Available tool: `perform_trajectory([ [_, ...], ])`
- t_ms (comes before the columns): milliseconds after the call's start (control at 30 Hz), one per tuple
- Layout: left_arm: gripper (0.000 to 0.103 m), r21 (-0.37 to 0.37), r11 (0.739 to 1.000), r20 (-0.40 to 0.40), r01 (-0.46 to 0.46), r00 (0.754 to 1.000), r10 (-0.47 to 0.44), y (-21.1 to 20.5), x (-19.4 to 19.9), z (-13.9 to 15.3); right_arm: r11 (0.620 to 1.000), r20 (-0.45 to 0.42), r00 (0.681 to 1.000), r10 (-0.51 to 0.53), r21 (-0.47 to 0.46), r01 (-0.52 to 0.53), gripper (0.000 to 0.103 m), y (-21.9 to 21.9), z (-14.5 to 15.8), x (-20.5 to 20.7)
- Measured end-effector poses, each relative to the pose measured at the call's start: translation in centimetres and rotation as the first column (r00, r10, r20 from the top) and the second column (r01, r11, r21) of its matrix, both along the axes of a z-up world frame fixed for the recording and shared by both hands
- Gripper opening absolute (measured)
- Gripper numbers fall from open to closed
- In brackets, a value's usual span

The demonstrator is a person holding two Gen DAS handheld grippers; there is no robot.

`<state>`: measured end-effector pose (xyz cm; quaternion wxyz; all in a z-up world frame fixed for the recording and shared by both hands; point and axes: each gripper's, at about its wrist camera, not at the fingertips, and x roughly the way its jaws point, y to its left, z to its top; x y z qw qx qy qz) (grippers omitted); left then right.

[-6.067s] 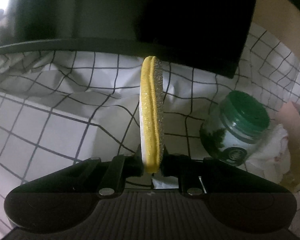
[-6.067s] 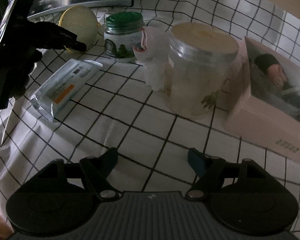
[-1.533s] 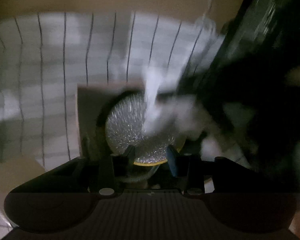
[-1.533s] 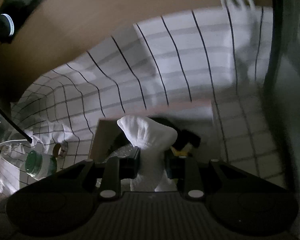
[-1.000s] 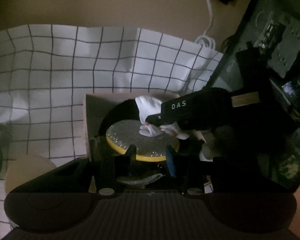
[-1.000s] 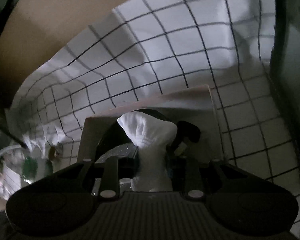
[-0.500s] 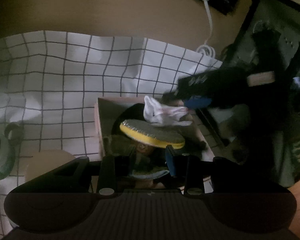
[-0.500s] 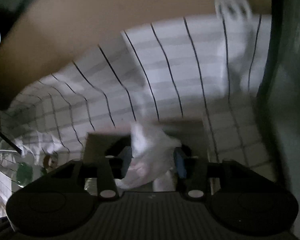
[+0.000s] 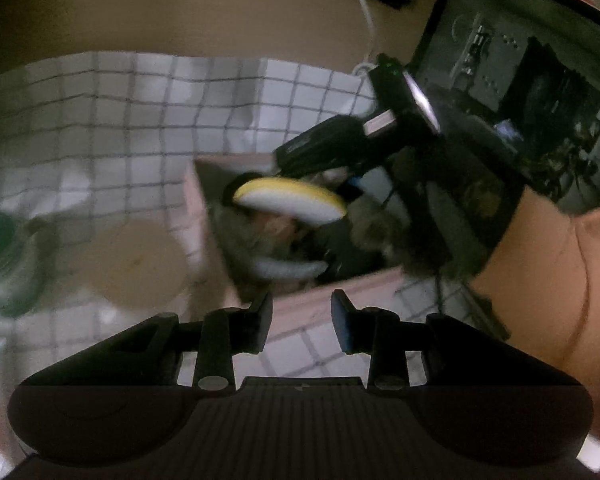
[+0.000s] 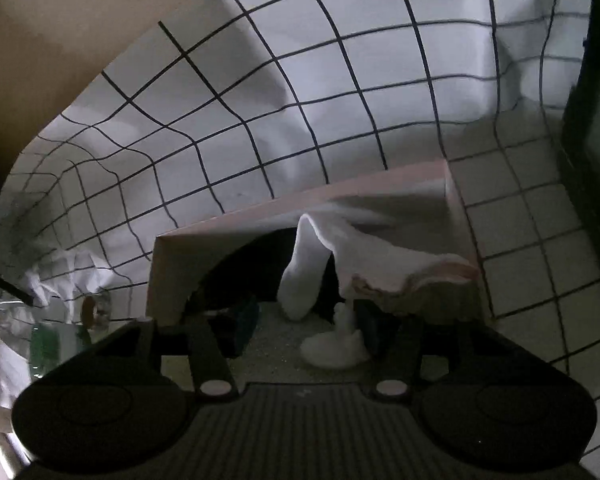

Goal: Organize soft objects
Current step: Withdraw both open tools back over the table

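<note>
Now that the right gripper [image 10: 306, 324] has just been opening its jaws, the white sock [image 10: 312, 264] it clamped a second ago hangs loose between them, draped over the rim of the pink box [image 10: 260, 216] with its toe resting on the sponge's grey scrubbing face. The pads no longer press on it, so I judge this drop as done. The left gripper [image 9: 300, 316] stands partly apart with nothing between its jaws; half a second ago the box sat right against them, and now its near wall lies just beyond the tips, so that hand has backed away. The yellow sponge [image 9: 290, 202], held on edge in this gripper 6 seconds back, now lies tilted inside the box. With 2 soft things boxed, the task looks well along, though I cannot tell what is left on the checked cloth [image 10: 340, 80].

Only the left wrist view shows the right tool from outside, reaching over the box, plus the sponge's yellow and white side and a tan round lid [image 9: 134, 266] beside the box. Only the right wrist view shows the sock clearly; in the left view it is lost in blur
</note>
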<state>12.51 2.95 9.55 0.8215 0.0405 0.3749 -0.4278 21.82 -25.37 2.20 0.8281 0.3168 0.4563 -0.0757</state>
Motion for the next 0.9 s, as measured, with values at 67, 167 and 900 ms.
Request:
perform_trajectory([
  [67,0.036,0.005,1.0,-0.012,-0.031,0.999,0.031,2.1,-0.4,-0.5,1.0,-0.007,1.0,0.003,-0.009,-0.003,0.054,0.0,-0.1,0.0],
  [167,0.036,0.02,0.994,-0.035,-0.107,0.994,0.107,5.7,-0.6,-1.3,1.0,-0.014,1.0,-0.002,-0.021,0.002,0.054,0.4,0.1,-0.6],
  [900,0.04,0.253,0.853,0.076,-0.455,0.889,0.452,19.1,6.5,-6.9,0.896,0.218,0.925,0.31,-0.393,-0.207,0.058,17.2,9.7,-12.6],
])
